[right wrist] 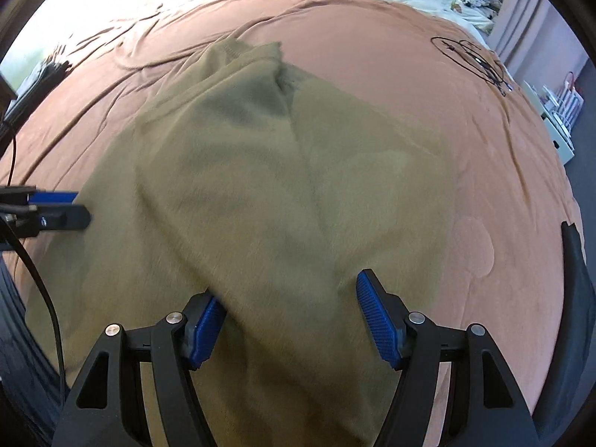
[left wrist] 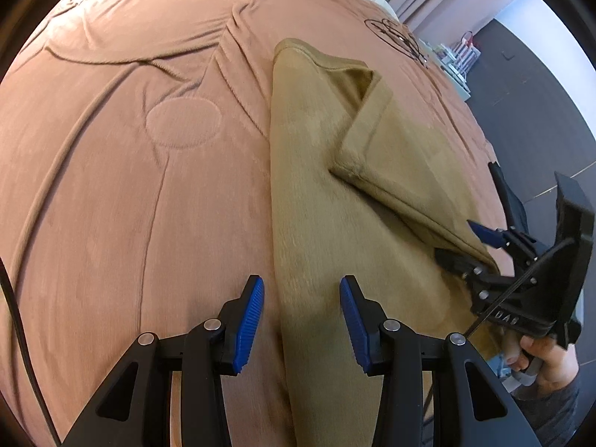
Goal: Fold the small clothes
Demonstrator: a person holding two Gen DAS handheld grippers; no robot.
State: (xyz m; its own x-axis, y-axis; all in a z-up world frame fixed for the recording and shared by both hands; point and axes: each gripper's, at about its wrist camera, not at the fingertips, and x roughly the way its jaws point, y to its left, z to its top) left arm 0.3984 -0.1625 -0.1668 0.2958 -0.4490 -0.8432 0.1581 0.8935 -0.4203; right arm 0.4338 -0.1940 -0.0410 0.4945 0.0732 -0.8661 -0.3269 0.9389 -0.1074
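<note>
A tan garment (left wrist: 316, 186) lies partly folded on the bed, one flap doubled over its right half. My left gripper (left wrist: 301, 287) hangs open over the garment's left edge, its pads clear of the cloth. In the right wrist view the left gripper (right wrist: 80, 206) shows at the garment's (right wrist: 260, 186) left side. My right gripper (right wrist: 288, 290) is open, with loose cloth lying between its jaws and draped over the left pad. In the left wrist view the right gripper (left wrist: 460, 240) sits at the garment's near right corner, held by a person's hand (left wrist: 547, 357).
A pinkish-brown bed cover (left wrist: 130, 149) with creases spreads under everything. A black cable (left wrist: 15, 316) runs along the left. A black embroidered design (left wrist: 398, 35) marks the far right corner. White shelving (left wrist: 460, 63) and dark floor lie beyond the bed's right edge.
</note>
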